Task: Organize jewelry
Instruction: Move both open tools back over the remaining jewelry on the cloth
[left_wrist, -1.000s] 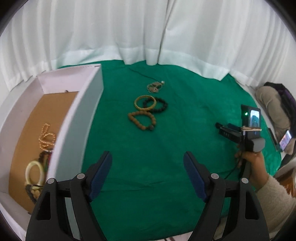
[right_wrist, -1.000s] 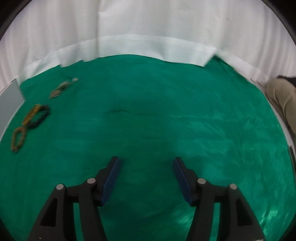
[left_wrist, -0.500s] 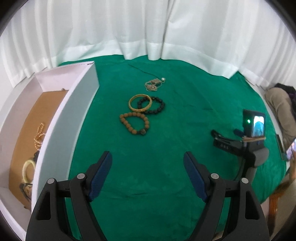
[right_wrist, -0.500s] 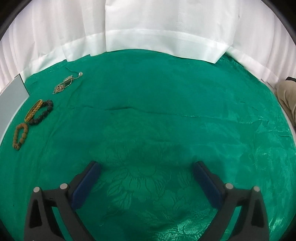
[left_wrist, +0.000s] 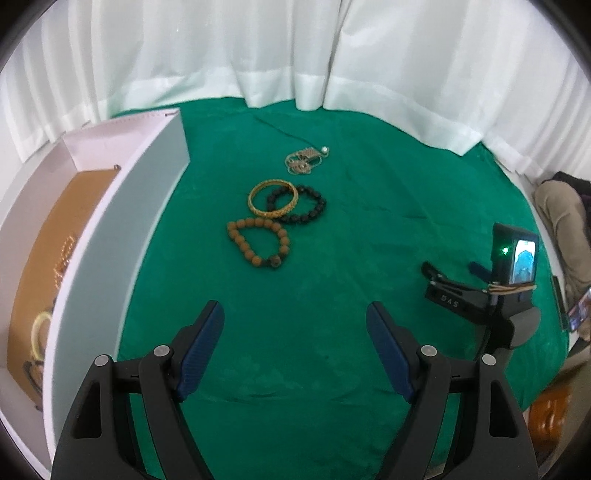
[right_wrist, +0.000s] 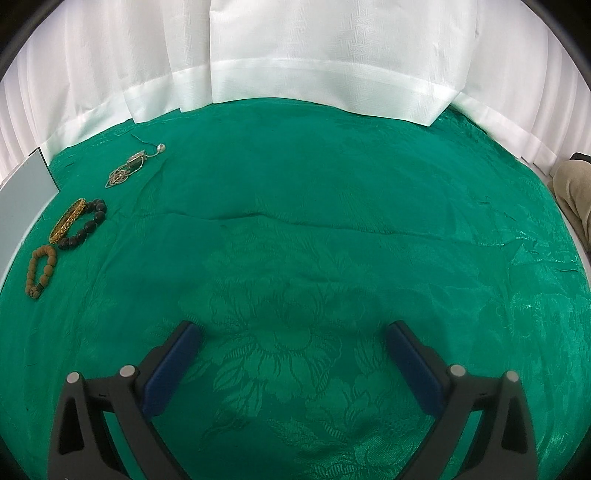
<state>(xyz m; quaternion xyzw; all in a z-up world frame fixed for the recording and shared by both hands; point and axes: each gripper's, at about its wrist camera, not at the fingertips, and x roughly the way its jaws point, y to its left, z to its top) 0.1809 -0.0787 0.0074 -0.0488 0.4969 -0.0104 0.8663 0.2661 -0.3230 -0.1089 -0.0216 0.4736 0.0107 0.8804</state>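
Jewelry lies in a loose cluster on the green cloth (left_wrist: 332, 295) of the table, just right of a white box (left_wrist: 122, 236): a brown beaded bracelet (left_wrist: 258, 243) nearest, a gold bangle (left_wrist: 272, 201) overlapping a black beaded bracelet (left_wrist: 299, 203) behind it, and a tangled chain necklace (left_wrist: 304, 160) with a pale bead farthest back. More pieces rest inside the box on its tan lining (a string of gold beads (left_wrist: 64, 258) and a pale ring (left_wrist: 38, 332) can be made out; the rest is cut off by the wall).

Left tongs (left_wrist: 293, 325) hang over bare cloth short of the cluster, jaws apart with nothing between them. Right tongs (right_wrist: 293, 339) have just been opening and now stand wide apart over empty patterned cloth, well away from the bracelets at the left edge of their view. From the left view, the right tool's body with a small lit screen (left_wrist: 517, 258) shows off to the right. White curtains (right_wrist: 295, 55) hang behind the table.
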